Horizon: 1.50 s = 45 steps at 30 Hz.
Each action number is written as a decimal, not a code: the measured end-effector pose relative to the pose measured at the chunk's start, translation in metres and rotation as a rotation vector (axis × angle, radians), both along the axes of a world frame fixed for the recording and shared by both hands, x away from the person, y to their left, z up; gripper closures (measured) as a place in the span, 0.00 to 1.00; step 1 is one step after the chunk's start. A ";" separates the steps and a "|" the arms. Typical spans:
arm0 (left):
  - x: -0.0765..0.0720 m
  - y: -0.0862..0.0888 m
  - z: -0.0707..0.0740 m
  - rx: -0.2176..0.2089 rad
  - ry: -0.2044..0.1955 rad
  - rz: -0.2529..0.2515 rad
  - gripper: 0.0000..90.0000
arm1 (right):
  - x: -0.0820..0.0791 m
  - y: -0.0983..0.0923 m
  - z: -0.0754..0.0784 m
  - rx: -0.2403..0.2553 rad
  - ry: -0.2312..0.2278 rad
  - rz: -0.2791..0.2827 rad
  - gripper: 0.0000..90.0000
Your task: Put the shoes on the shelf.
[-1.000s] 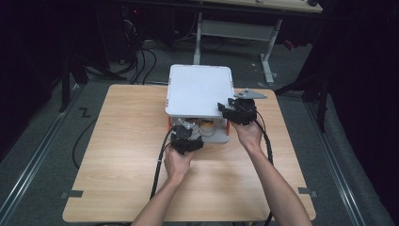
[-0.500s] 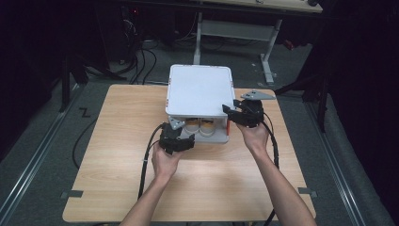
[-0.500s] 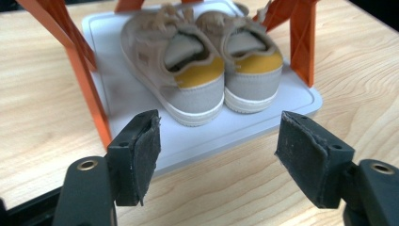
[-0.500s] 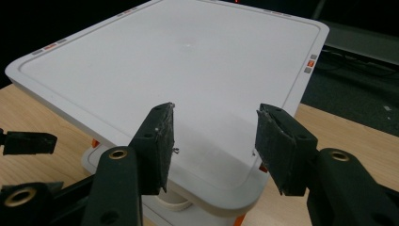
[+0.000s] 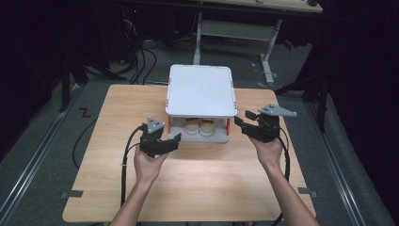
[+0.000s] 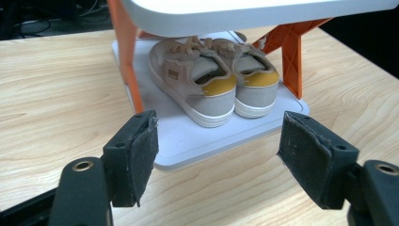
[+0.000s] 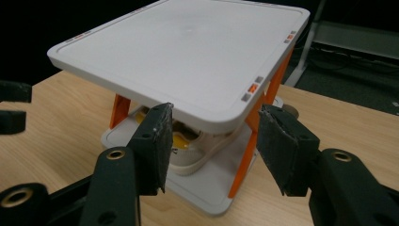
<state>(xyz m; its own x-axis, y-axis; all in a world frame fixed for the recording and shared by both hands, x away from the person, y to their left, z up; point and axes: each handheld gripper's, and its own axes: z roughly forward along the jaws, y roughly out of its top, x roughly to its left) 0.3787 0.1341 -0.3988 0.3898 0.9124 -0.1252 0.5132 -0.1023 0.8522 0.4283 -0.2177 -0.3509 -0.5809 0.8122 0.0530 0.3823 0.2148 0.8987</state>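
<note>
Withdrawn grippers; shoes [image 6: 214,77] in rack [image 5: 201,89]

Counter [image 5: 197,183]: pale wood-grain top, smooth, low satin sheen. Rack shelf [image 5: 201,89]: matt light-grey plastic, smooth, rounded corners; base tray [image 6: 207,141] same plastic. Posts [image 6: 126,56]: orange plastic, slightly glossy. Shoes [image 6: 211,77]: beige suede-like cloth uppers, mustard heel patches, off-white rubbery soles, matt. Left gripper [image 6: 219,155] and right gripper [image 7: 211,150]: black matt plastic bodies; jaws faced with rough, dark, worn foam-like padding.
</note>
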 end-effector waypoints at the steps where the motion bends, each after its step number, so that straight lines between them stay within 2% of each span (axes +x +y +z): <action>1: -0.004 0.005 0.000 -0.001 -0.002 -0.004 0.32 | -0.007 -0.006 -0.003 0.003 -0.003 -0.003 0.51; 8: -0.015 0.018 -0.007 0.001 0.004 -0.006 0.30 | -0.024 -0.022 -0.017 0.008 0.003 -0.020 0.51; 11: -0.021 0.025 -0.013 -0.006 0.011 -0.008 0.30 | -0.035 -0.032 -0.032 0.008 0.017 -0.038 0.51; 12: -0.021 0.025 -0.013 -0.006 0.011 -0.008 0.29 | -0.035 -0.032 -0.032 0.008 0.017 -0.038 0.51; 13: -0.024 0.027 -0.017 -0.011 0.014 -0.010 0.29 | -0.039 -0.037 -0.040 0.010 0.025 -0.049 0.51; 14: -0.024 0.027 -0.017 -0.011 0.014 -0.010 0.29 | -0.039 -0.037 -0.040 0.010 0.025 -0.049 0.51; 15: -0.027 0.030 -0.020 -0.008 0.020 -0.007 0.29 | -0.042 -0.041 -0.047 0.013 0.038 -0.061 0.51; 16: -0.027 0.030 -0.020 -0.008 0.020 -0.007 0.29 | -0.042 -0.041 -0.047 0.013 0.038 -0.061 0.51; 19: -0.031 0.036 -0.029 -0.016 0.034 -0.002 0.29 | -0.046 -0.050 -0.063 0.015 0.069 -0.080 0.51; 22: -0.032 0.038 -0.033 -0.016 0.045 0.002 0.29 | -0.048 -0.054 -0.070 0.020 0.083 -0.092 0.51; 24: -0.034 0.041 -0.040 0.001 0.058 0.008 0.29 | -0.050 -0.060 -0.080 0.019 0.102 -0.112 0.51; 26: -0.034 0.042 -0.042 0.005 0.064 0.009 0.29 | -0.051 -0.062 -0.084 0.020 0.109 -0.117 0.51; 29: -0.034 0.047 -0.053 0.017 0.091 0.021 0.29 | -0.052 -0.068 -0.098 0.002 0.133 -0.144 0.51; 34: -0.033 0.052 -0.066 0.047 0.117 0.037 0.29 | -0.053 -0.073 -0.111 -0.033 0.155 -0.173 0.51; 37: -0.030 0.057 -0.078 0.065 0.142 0.064 0.29 | -0.050 -0.076 -0.122 -0.081 0.173 -0.195 0.51; 39: -0.029 0.058 -0.080 0.069 0.147 0.071 0.29 | -0.050 -0.076 -0.125 -0.090 0.180 -0.200 0.51; 41: -0.026 0.062 -0.089 0.093 0.169 0.105 0.29 | -0.047 -0.079 -0.131 -0.109 0.193 -0.219 0.49; 45: -0.024 0.063 -0.094 0.105 0.182 0.125 0.29 | -0.045 -0.080 -0.136 -0.126 0.202 -0.233 0.49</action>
